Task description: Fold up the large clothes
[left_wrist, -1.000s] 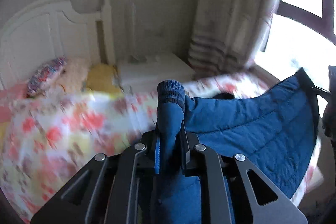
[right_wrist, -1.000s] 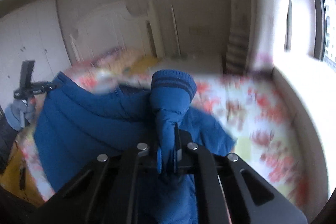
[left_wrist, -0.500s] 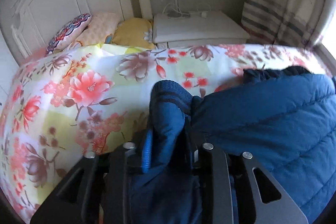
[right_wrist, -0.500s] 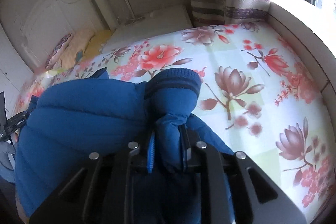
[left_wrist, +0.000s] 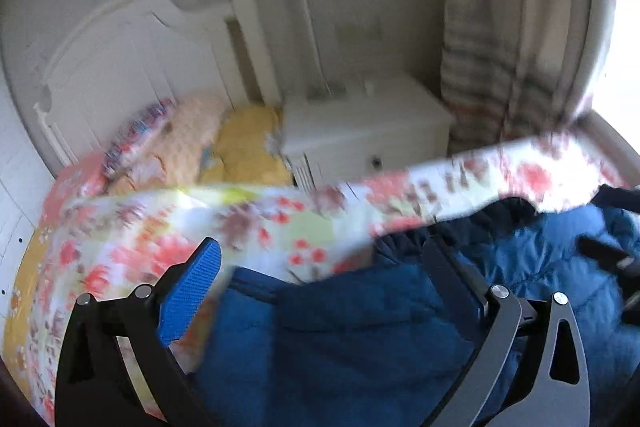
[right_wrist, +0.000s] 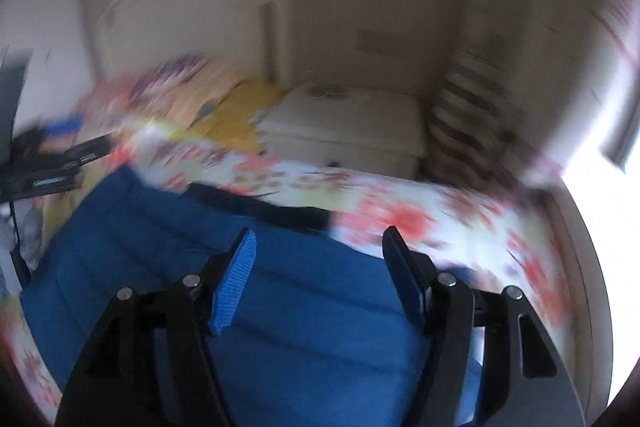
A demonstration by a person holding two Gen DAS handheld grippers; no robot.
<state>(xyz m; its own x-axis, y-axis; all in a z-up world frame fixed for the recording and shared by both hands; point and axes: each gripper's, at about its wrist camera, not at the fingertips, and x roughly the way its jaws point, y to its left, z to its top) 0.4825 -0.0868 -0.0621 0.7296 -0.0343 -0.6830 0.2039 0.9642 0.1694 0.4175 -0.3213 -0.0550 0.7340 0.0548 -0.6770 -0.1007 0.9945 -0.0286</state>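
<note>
- With both views motion-blurred, fine detail is unreliable; what follows is what I can read.
- My left tool (left_wrist: 320, 251): jaws spread wide, nothing between them. Blue ribbed pad (left_wrist: 188, 297) on one finger is plain to see, the other finger is dark.
- My right tool (right_wrist: 318, 239): jaws also spread wide, gripping nothing. Blue pad (right_wrist: 234, 285) visible on one finger.
- Blue quilted jacket (left_wrist: 360, 339) lies on the bed (left_wrist: 168, 227), spread over the floral bedspread on the side nearest my tools. Both tools are above it; I can't tell whether either finger touches the fabric.
- In the right wrist view the jacket (right_wrist: 168, 247) fills the area under the fingers; its dark collar or lining edge (right_wrist: 260, 207) runs along the jacket's far side, towards the headboard.
- In the left wrist view, dark lining also shows at the jacket's far edge, and a black shape, probably my other tool, sits over the jacket at the frame's right border.
- Pillows (left_wrist: 192, 143) are piled beyond the jacket at the head of the bed, against the white headboard (left_wrist: 132, 59).
- White nightstand (left_wrist: 368, 135) stands just beside the bed next to the pillows; striped curtain (left_wrist: 492, 87) hangs just past the nightstand, with a bright window beyond it.
</note>
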